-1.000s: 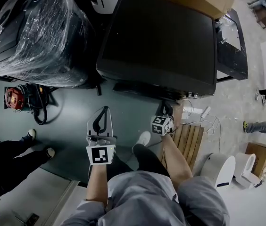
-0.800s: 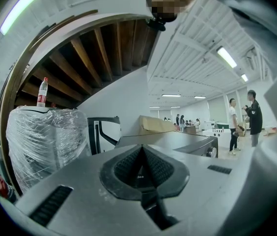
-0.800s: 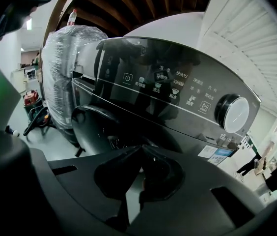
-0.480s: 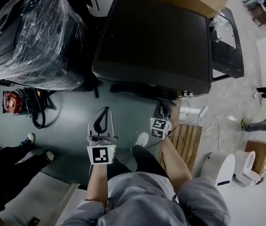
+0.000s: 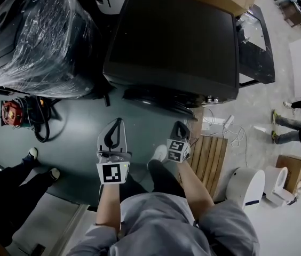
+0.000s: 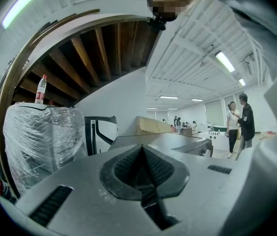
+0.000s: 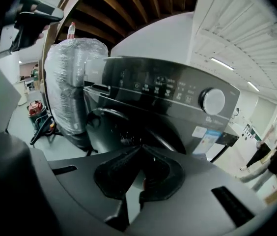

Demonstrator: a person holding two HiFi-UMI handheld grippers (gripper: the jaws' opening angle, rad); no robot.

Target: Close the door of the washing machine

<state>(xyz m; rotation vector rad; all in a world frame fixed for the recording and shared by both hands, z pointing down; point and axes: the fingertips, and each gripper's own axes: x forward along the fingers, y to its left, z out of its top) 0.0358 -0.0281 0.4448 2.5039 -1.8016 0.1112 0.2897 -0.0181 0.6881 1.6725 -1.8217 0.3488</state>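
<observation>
The dark front-loading washing machine [image 5: 172, 41] stands ahead of me. Its round door [image 5: 156, 98] lies against the front; I cannot tell whether it is latched. In the right gripper view the door [image 7: 124, 132] sits below the control panel and a silver dial [image 7: 213, 101]. My right gripper [image 5: 180, 126] hangs a short way in front of the door, apart from it, shut and empty [image 7: 141, 149]. My left gripper [image 5: 118, 124] is over the floor to the left, shut with nothing in it [image 6: 142, 149], aimed above the machine's top [image 6: 163, 141].
A plastic-wrapped appliance [image 5: 38, 36] with a bottle [image 6: 40, 89] on top stands left of the machine. A red reel with cables [image 5: 10, 112] lies on the floor. A wooden pallet [image 5: 212, 156] and a white drum [image 5: 246, 188] are at right. A bystander's legs [image 5: 12, 180] are at left.
My right gripper has drawn back a little from the machine's front toward my body. The left gripper has stayed where it was.
</observation>
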